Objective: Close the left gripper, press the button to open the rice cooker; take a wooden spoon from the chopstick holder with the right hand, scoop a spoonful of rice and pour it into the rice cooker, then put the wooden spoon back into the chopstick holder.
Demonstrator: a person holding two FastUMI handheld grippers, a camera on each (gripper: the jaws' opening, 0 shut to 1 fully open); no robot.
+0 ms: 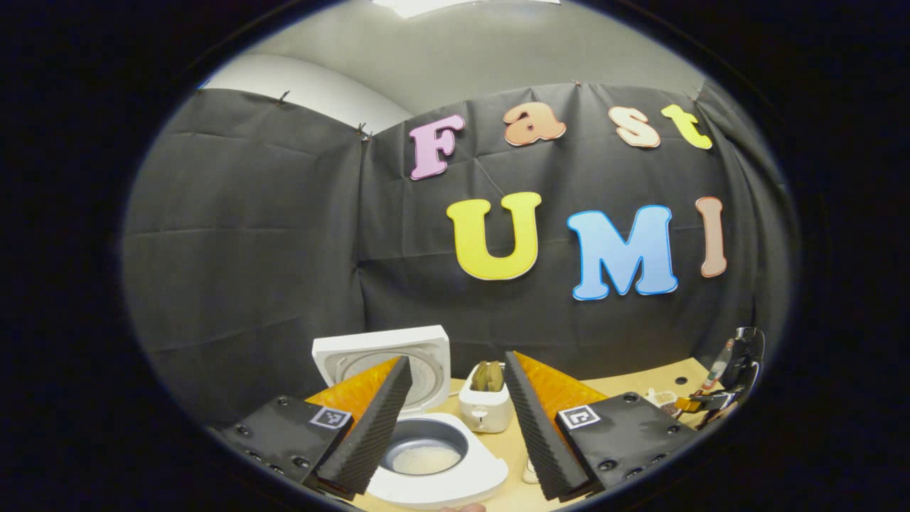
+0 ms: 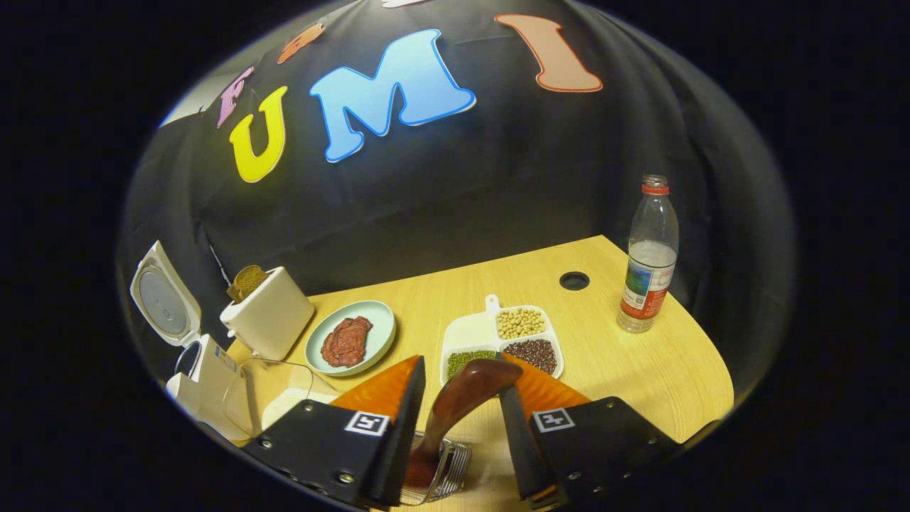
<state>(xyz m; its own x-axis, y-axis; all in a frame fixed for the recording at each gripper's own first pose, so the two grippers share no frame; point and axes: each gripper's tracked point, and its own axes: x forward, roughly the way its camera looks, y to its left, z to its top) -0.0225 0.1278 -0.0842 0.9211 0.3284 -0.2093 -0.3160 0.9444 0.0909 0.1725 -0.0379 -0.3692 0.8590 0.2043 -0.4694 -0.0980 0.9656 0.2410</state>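
Note:
The white rice cooker point(image 1: 483, 469) stands open with its lid point(image 1: 384, 355) upright, and white rice point(image 1: 426, 459) lies in the pot. My left gripper point(image 1: 457, 359) hovers open just above and in front of it, holding nothing. In the right gripper view, a dark wooden spoon point(image 2: 462, 398) stands bowl-up in a wire chopstick holder point(image 2: 448, 462). My right gripper point(image 2: 461, 373) is open around the spoon, with a gap on the right side. The cooker point(image 2: 206, 377) sits far left in this view. The right gripper point(image 1: 732, 377) also shows far right in the left gripper view.
A white toaster point(image 2: 270, 320) with bread stands beside the cooker. A green plate point(image 2: 380, 320) holds meat. A divided white dish point(image 2: 490, 306) holds beans, and a water bottle point(image 2: 648, 256) stands at the back right. The wooden table point(image 2: 640, 370) has a round hole point(image 2: 574, 280).

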